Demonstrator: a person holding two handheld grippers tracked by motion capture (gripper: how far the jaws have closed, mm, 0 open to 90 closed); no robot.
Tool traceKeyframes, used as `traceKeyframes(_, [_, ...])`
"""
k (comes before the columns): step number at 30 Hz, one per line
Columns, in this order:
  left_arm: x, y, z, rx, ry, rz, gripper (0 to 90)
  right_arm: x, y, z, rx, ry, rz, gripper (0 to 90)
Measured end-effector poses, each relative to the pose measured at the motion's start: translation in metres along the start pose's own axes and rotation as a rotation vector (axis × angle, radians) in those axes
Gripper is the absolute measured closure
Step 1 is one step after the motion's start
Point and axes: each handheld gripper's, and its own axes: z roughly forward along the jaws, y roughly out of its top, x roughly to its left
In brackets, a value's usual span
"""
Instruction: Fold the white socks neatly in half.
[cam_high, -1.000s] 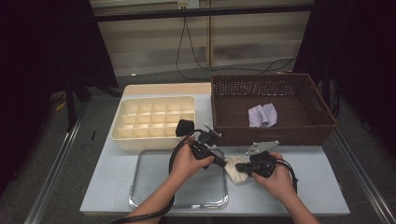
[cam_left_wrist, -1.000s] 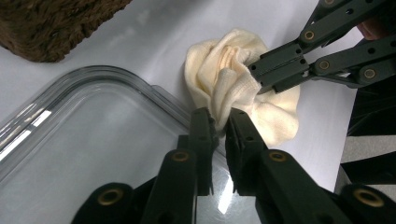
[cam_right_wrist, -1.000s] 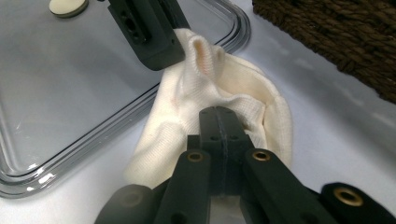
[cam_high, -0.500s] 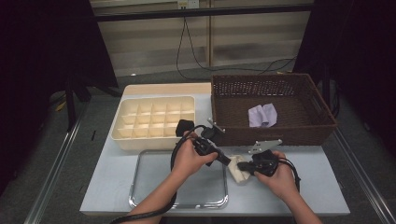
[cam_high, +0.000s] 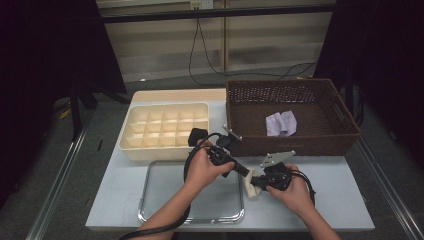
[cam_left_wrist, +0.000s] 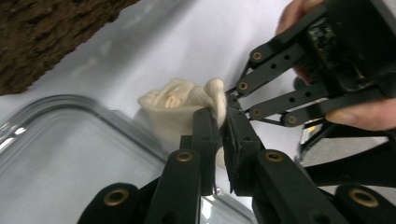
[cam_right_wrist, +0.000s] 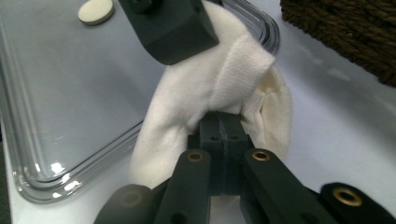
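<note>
Pinching the cream sock lower centre: left gripper and right gripper both clamped on thin folds; cloth could slip free if pulled apart.

Cream sock (bunched) beside tray's rim.

Your white table carries it all. A clear tray lies flat under your left gripper, its corner beside the cream cloth that both tongs meet at. Beyond the left gripper sits the cream divided box; beyond the right gripper, the brown wicker basket.
</note>
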Motion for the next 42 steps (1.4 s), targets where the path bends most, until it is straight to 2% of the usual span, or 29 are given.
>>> traceKeyframes(2, [0.002, 0.0, 0.003, -0.012, 0.006, -0.011, 83.4, 0.0, 0.0, 0.0, 0.002, -0.003, 0.002, 90.0])
traceKeyframes(6, [0.005, 0.002, 0.01, 0.001, 0.028, -0.005, 83.3, -0.001, 0.0, -0.001, 0.001, 0.0, 0.009, 89.0])
traceKeyframes(9, [0.007, 0.003, 0.012, -0.003, 0.031, -0.017, 83.3, -0.001, 0.001, -0.006, 0.006, -0.016, 0.017, 86.2])
traceKeyframes(16, [0.009, 0.004, 0.015, -0.015, 0.051, -0.029, 83.2, -0.003, 0.003, -0.019, -0.012, -0.042, 0.021, 83.1])
traceKeyframes(18, [0.009, 0.004, 0.017, -0.006, 0.053, -0.03, 83.2, -0.002, 0.004, -0.023, -0.028, -0.048, 0.022, 81.7])
traceKeyframes(19, [0.009, 0.005, 0.017, 0.006, 0.057, -0.021, 83.2, -0.002, 0.005, -0.024, -0.032, -0.049, 0.019, 80.7])
traceKeyframes(20, [0.008, 0.005, 0.018, -0.01, 0.057, -0.034, 83.2, -0.001, 0.005, -0.025, -0.039, -0.047, 0.024, 79.1])
traceKeyframes(22, [0.009, 0.005, 0.019, -0.01, 0.062, -0.028, 83.1, 0.001, 0.007, -0.027, -0.048, -0.037, 0.022, 77.3])
traceKeyframes(28, [0.007, 0.007, 0.02, -0.007, 0.086, -0.033, 83.1, 0.009, 0.011, -0.022, -0.022, -0.03, 0.017, 65.6])
traceKeyframes(34, [0.007, 0.007, 0.022, -0.01, 0.099, -0.032, 83.0, 0.013, 0.014, -0.018, -0.005, -0.037, 0.037, 50.4])
traceKeyframes(39, [0.006, 0.007, 0.022, -0.008, 0.103, -0.032, 83.0, 0.016, 0.015, -0.014, 0.0, -0.038, 0.034, 47.5])
traceKeyframes(42, [0.006, 0.007, 0.022, -0.01, 0.1, -0.03, 83.0, 0.017, 0.016, -0.012, 0.007, -0.05, 0.033, 48.9])
